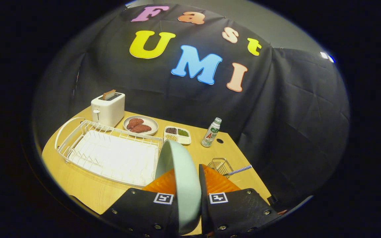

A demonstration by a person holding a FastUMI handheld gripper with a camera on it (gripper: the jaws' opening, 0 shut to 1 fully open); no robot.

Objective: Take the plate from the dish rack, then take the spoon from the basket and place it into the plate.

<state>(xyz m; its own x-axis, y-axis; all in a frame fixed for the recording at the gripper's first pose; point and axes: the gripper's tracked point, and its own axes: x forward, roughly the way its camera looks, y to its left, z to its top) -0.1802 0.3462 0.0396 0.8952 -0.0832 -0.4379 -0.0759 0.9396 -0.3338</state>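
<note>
The plate [180, 178] is clamped on edge between both fingers of the gripper [188, 183], beside the rack [111, 153]. A spoon [240, 170] is seen in the basket [220, 165].

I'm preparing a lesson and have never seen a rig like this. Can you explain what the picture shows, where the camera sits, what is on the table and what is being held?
The camera rides on a hand-held two-finger gripper and looks forward along its fingers. The fingers are shut on a pale green plate, held on edge between them. Beyond them is a wooden table. On it lies a white dish rack, with a toaster holding a slice of bread behind it. Next come a plate of meat, a small tray of seeds and a bottle. Just ahead of the fingers is a small wire basket with a spoon handle sticking out.
</note>
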